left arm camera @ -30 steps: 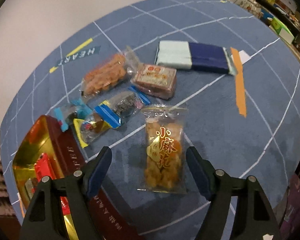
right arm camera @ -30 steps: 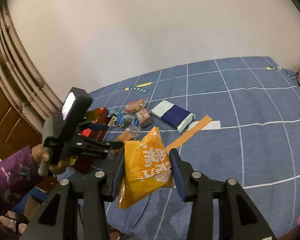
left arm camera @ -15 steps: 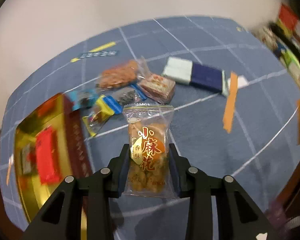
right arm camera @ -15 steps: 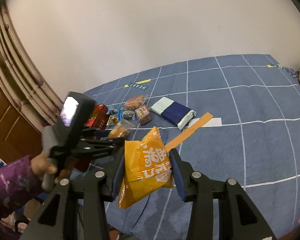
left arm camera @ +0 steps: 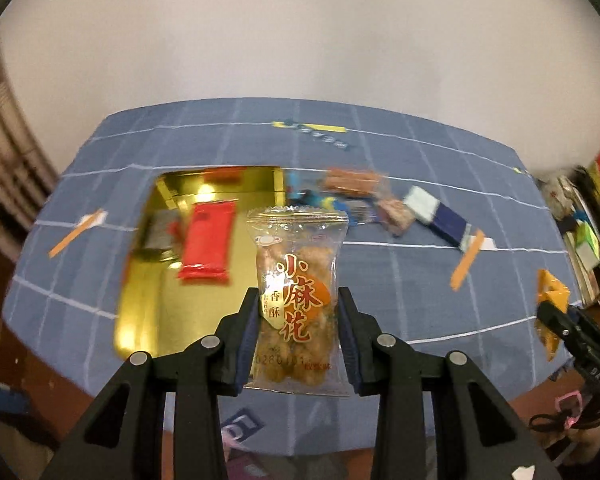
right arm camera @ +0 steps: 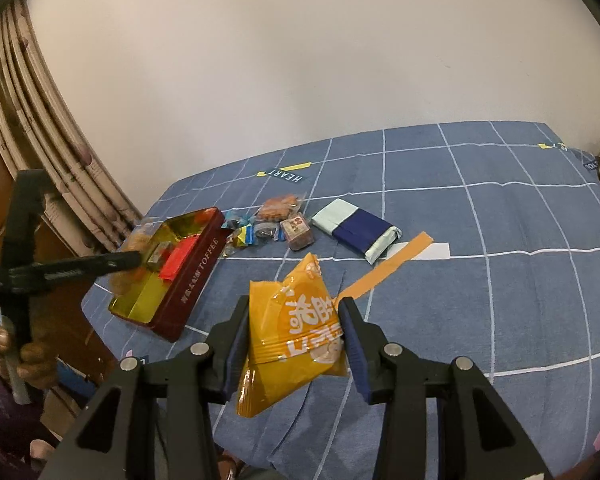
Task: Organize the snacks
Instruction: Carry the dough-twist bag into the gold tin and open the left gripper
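**With Both Claws Loaded: Two Snack Packets Held Above the Blue Cloth**

While my left claw [left arm camera: 298, 320] pinches a clear packet of fried twists [left arm camera: 298, 288] upright between its blue pads, the packet hangs in the air near the gold-lined toffee tin [left arm camera: 140, 280]. My right claw [right arm camera: 296, 332] is likewise pressed against an orange snack bag [right arm camera: 292, 332], held tilted above the blue grid-lined cloth [right arm camera: 500, 280].

Beyond the left claw, the open tin holds a red packet [left arm camera: 208, 244] and a smaller item I cannot identify. Farther back, just beside the tin's far corner, lies a cluster of loose snacks [right arm camera: 268, 224]: small wrapped candies, a reddish-brown block, and a bag of orange pieces. Near them rests a navy and pale green package [right arm camera: 356, 232], with a strip of orange tape [right arm camera: 388, 268] alongside. A pale wall rises behind the cloth.
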Motion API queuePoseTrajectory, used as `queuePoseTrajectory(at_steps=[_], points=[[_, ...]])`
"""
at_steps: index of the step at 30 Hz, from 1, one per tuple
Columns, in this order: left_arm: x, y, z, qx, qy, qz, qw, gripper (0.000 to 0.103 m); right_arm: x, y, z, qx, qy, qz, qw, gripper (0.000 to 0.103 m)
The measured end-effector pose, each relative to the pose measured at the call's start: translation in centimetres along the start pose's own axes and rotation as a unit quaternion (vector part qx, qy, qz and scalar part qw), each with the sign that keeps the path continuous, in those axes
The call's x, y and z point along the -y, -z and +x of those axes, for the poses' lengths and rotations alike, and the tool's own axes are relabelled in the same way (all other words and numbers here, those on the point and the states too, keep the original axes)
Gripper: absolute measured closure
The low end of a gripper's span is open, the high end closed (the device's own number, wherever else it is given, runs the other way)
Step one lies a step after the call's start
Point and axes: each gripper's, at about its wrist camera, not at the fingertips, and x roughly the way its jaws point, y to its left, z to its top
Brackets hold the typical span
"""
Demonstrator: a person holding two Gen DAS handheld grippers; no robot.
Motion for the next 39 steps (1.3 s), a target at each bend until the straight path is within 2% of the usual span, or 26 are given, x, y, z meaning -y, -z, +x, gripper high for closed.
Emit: queuePoseTrajectory(at_steps=[6,9,14,39], points=[[-3.8,0.5,-0.4,0.011,-0.042,-0.032,0.9986,0.070,-0.7,0.1,-0.2,0.004,-0.003,-0.006,1.000,0.059],[-4.6,0.7,-0.2,0.019,-0.067,-0.032,0.9970,0.070,-0.7,0.2,0.0,0.002,-0.003,-0.005,1.000,0.059],[-5.5,1.1,0.3,0.024,-0.089,-0.030,0.9953,0.070,-0.7,0.3,0.1,0.000,0.001,-0.003,1.000,0.059],[-9.3,2.2,4.9,-0.001,-0.137,-0.031,0.9901,0.069,-0.4,1.0,1.5,-0.023,0.011,0.007,1.000,0.059]])
